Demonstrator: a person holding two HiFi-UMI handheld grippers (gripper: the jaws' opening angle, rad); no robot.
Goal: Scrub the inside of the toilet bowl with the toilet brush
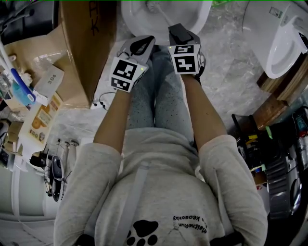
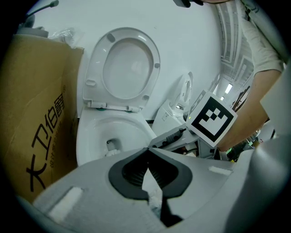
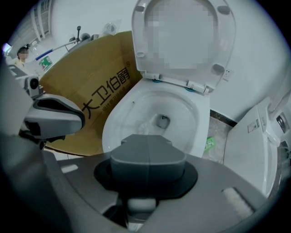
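Note:
The white toilet bowl (image 1: 144, 21) stands in front of me with its seat (image 2: 127, 70) raised. A white toilet brush (image 1: 153, 6) has its head down in the bowl, and its thin handle runs back to the tips of my right gripper (image 1: 174, 30). That gripper is shut, and the grip itself is hidden behind its jaws. The bristles (image 3: 143, 126) show just above the right gripper (image 3: 148, 142), near the drain (image 3: 163, 120). My left gripper (image 1: 144, 44) hangs beside it over the bowl's near rim, shut and holding nothing. Its closed tips (image 2: 148, 150) point at the bowl (image 2: 97, 132).
A tall cardboard box (image 1: 89, 43) stands close to the bowl's left side. A second white toilet (image 1: 281, 43) sits at the right. A green wrapper (image 3: 209, 143) lies on the floor between the toilets. Clutter lines the left (image 1: 29, 110), and tools (image 1: 269, 158) lie at the right.

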